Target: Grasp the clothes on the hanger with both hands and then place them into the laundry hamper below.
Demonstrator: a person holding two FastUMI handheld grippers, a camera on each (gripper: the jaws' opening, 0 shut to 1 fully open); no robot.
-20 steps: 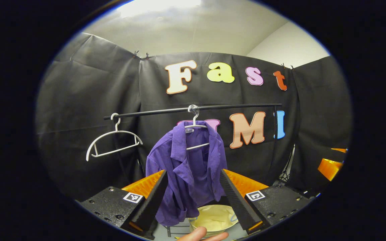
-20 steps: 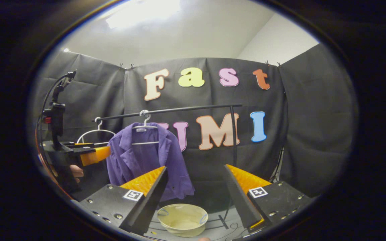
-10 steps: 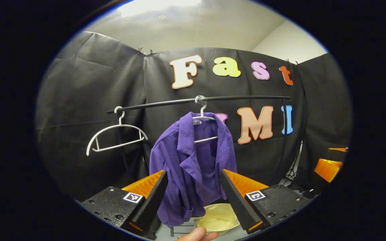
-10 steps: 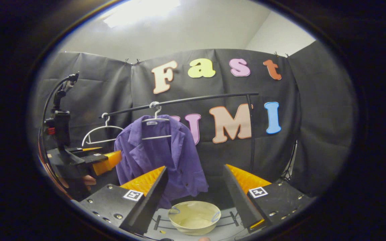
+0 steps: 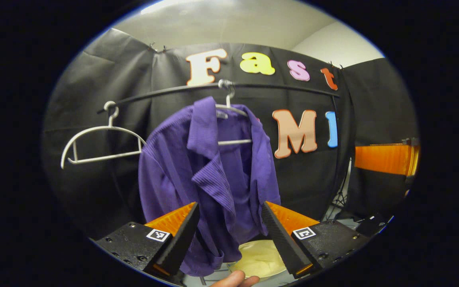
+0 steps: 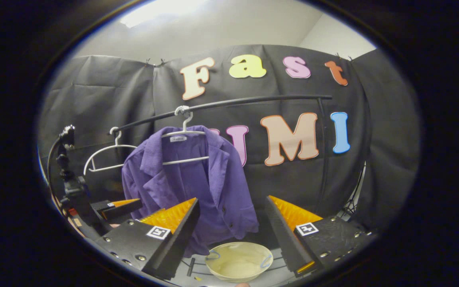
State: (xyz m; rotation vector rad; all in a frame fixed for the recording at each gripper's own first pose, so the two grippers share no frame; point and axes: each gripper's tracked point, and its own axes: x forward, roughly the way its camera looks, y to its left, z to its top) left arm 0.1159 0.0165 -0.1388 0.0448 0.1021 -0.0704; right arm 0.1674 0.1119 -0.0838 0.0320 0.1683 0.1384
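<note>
Left gripper view: close before the purple shirt [image 5: 213, 175], hung on a white hanger [image 5: 231, 115] from the black rail [image 5: 277, 87]; left hand-held gripper [image 5: 229, 231] spread wide, holding nothing, cloth framed between its fingers but apparently untouched. Right gripper view: farther back, right hand-held gripper [image 6: 231, 231] likewise wide open and empty, shirt up and to the left, cream laundry hamper [image 6: 239, 261] below on the floor. Approach step, by the look of it. Next: advance both onto the fabric, close, slip it off the hanger, lower into the hamper.
</note>
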